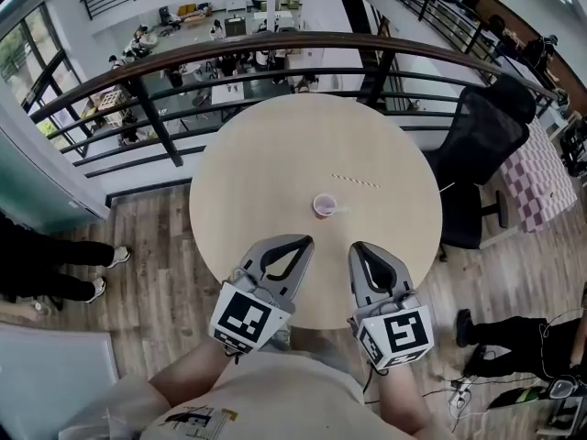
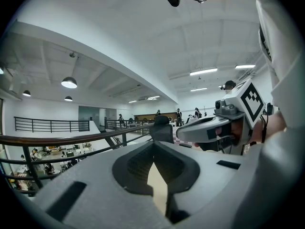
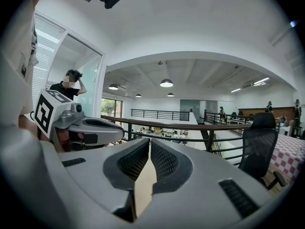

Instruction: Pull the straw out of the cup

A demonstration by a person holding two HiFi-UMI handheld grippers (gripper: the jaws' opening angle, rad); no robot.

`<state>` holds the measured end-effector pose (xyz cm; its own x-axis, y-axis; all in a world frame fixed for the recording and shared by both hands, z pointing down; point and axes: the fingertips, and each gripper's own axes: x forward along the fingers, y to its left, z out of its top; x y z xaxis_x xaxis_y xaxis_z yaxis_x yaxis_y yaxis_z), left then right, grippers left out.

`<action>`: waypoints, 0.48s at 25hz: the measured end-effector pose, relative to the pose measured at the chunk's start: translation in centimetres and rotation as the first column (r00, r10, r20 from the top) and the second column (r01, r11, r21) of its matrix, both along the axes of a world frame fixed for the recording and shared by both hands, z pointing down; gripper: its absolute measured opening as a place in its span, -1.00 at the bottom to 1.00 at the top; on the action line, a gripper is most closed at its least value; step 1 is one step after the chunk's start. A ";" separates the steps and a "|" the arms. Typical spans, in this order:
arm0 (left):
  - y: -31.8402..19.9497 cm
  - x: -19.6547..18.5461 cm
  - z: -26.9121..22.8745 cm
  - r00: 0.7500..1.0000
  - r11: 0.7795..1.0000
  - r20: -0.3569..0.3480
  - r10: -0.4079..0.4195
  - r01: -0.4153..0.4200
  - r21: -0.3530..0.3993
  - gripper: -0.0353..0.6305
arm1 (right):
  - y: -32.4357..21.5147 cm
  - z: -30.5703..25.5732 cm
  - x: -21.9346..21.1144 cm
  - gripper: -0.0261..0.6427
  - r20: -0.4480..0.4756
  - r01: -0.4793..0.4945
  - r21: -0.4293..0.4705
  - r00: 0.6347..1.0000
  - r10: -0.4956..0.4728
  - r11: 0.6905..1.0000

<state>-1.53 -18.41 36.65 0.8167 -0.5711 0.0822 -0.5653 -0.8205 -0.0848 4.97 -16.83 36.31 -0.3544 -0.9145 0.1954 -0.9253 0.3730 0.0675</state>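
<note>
Straw [image 1: 355, 181] lies on table [image 1: 275, 154], far right of cup [image 1: 323, 206]: extraction appears complete. Left gripper [image 1: 306, 240] and right gripper [image 1: 359, 246], at near edge, are closed and empty.

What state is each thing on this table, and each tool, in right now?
Left gripper: jaws together, holding nothing.
Right gripper: jaws together, holding nothing.
Cup: upright on the table, not gripped.
Straw: lying flat on the table, apart from the cup.

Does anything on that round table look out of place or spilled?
A thin straw lies flat on the table, apart from the small cup, which stands upright. Nothing looks spilled.
</note>
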 end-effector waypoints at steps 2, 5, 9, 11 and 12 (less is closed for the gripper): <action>-0.2 0.2 0.2 1.000 1.000 0.006 -0.004 0.004 0.000 -0.86 | -0.3 0.1 0.1 -0.84 -0.004 0.002 -0.003 1.000 -0.002 1.000; -0.7 0.7 0.7 1.000 1.000 0.024 -0.013 0.013 0.003 -0.86 | -0.8 0.4 0.7 -0.84 -0.003 0.007 -0.009 1.000 -0.007 1.000; -1.3 1.5 0.8 0.999 0.999 0.033 -0.033 0.033 0.000 -0.86 | -1.4 0.6 1.6 -0.84 0.001 0.025 -0.023 1.000 -0.025 0.999; -1.4 1.8 0.6 0.998 0.999 0.033 -0.048 0.048 -0.001 -0.86 | -1.5 0.6 1.9 -0.84 0.005 0.034 -0.026 0.999 -0.034 0.999; -1.5 1.9 0.6 0.998 0.998 0.031 -0.055 0.056 -0.003 -0.86 | -1.6 0.7 2.1 -0.84 0.008 0.037 -0.027 0.999 -0.037 0.999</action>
